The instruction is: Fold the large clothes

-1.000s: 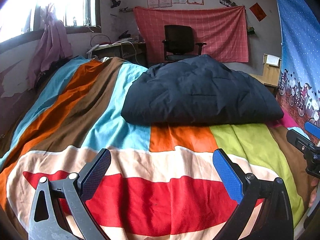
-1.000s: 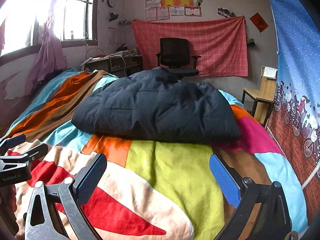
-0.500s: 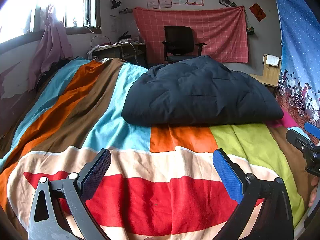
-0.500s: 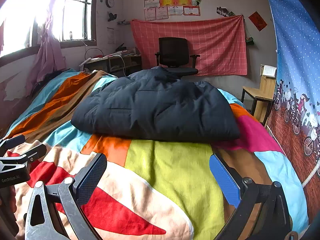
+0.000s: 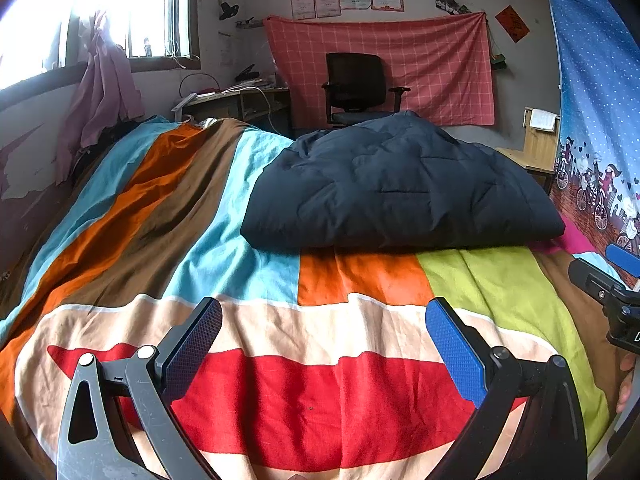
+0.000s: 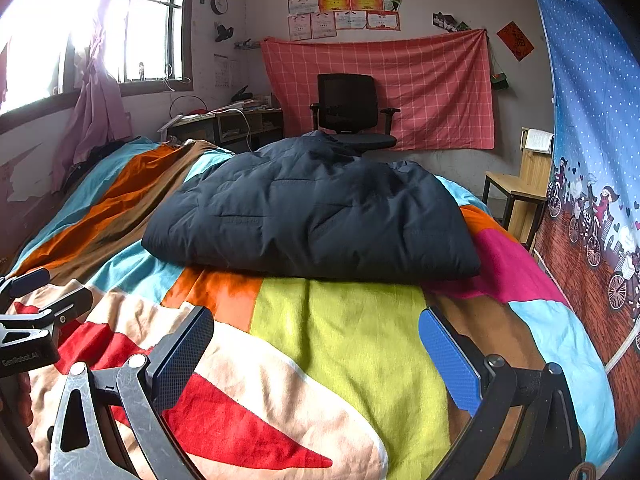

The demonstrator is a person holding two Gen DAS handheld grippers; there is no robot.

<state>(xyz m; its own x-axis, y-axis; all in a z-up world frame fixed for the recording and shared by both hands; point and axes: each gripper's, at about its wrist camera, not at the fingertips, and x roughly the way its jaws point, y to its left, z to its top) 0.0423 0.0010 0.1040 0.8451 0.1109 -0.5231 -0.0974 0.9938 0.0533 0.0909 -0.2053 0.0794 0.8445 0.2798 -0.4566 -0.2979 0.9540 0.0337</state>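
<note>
A dark navy quilted jacket (image 5: 396, 188) lies folded in a thick bundle on the far half of the bed; the right wrist view shows the jacket (image 6: 312, 216) from its right side. My left gripper (image 5: 322, 320) hovers open over the red and cream part of the bedspread, well short of the jacket, holding nothing. My right gripper (image 6: 316, 330) is open too, above the green patch, apart from the jacket's near edge. Each gripper shows at the edge of the other's view: the right gripper (image 5: 612, 280), the left gripper (image 6: 32, 304).
A bedspread (image 5: 168, 220) of many colours covers the bed. Behind it stand a black office chair (image 5: 356, 84), a cluttered desk (image 5: 236, 100) under the window and a wooden chair (image 6: 520, 188) at the right. A blue patterned curtain (image 6: 592, 120) hangs along the right side.
Both grippers have shifted very slightly, so the views barely differ. The jacket has not moved and both grippers stay open.
</note>
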